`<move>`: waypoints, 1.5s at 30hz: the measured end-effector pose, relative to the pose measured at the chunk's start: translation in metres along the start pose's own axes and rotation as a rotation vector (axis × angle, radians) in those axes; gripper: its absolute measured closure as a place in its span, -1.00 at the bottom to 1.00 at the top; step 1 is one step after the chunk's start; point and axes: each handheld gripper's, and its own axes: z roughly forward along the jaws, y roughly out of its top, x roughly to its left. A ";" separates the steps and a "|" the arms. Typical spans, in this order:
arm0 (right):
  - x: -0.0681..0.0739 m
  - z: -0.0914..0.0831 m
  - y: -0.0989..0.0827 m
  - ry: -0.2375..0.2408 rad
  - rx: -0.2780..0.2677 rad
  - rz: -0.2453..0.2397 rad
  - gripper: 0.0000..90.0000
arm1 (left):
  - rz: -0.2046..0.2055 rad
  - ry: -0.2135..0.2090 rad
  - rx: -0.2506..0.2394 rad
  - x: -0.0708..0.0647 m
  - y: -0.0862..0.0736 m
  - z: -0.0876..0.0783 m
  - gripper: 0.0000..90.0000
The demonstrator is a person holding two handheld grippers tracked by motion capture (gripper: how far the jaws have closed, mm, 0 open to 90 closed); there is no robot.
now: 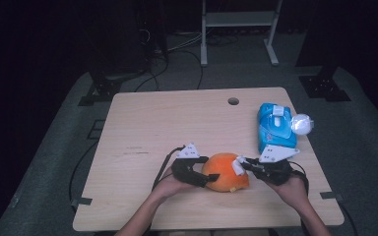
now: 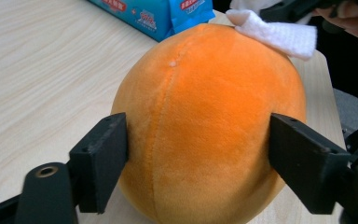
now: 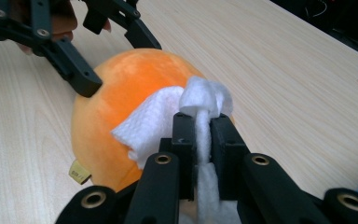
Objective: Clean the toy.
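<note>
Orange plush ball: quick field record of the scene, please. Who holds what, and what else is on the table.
held item: orange plush ball, resting on the wooden table
left gripper: jaws clamped on the ball's two sides
right gripper: jaws shut on a white wipe
wipe contact: lies against the ball's top
nearby: blue wipe pack, beyond the right gripper
near pack: round white object, unclear

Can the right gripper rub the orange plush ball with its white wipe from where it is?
Probably yes. The right gripper is clamped on the white wipe, which already lies against the orange plush ball, and the left gripper grips the ball's sides, leaving its top free.
</note>
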 end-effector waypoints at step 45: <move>0.008 0.010 0.004 0.100 -0.021 -0.026 0.79 | 0.026 -0.005 -0.022 -0.001 0.001 -0.001 -0.33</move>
